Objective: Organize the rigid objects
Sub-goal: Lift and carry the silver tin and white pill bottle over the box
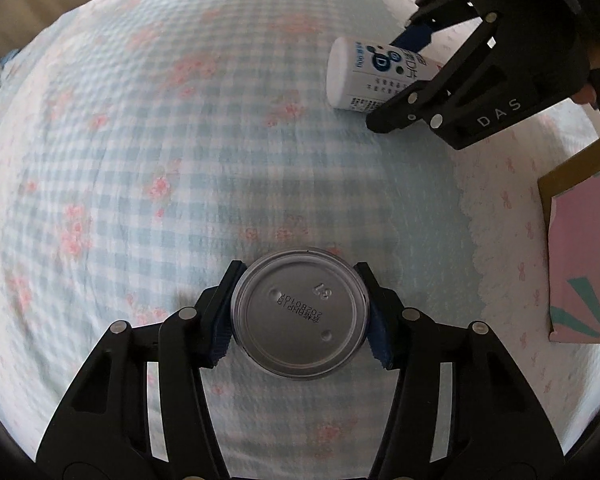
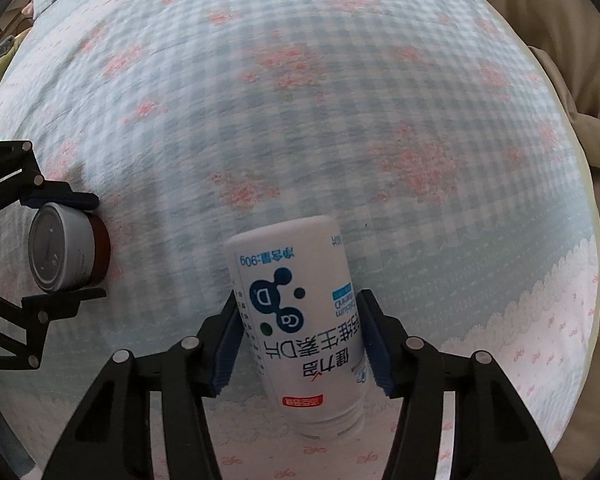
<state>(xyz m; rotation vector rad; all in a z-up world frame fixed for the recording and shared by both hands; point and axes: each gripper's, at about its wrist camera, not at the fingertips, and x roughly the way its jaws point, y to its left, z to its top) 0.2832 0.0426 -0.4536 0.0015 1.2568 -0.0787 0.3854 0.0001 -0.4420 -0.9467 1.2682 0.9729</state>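
Observation:
My left gripper (image 1: 299,318) is shut on a small round can (image 1: 298,314), whose grey metal end with a stamped date faces the camera, held over the blue checked bedspread (image 1: 180,160). In the right wrist view this can (image 2: 66,254) shows at the left with a white side and dark red base, between the left gripper's fingers (image 2: 66,200). My right gripper (image 2: 300,344) is shut on a white supplement bottle (image 2: 296,304) with blue print, its bottom pointing away. In the left wrist view the bottle (image 1: 364,76) and right gripper (image 1: 400,80) are at upper right.
A pink and teal box with a cardboard edge (image 1: 580,252) lies at the right on the white bow-print sheet (image 1: 508,200). A beige cushion or fabric (image 2: 580,60) borders the bedspread on the right of the right wrist view.

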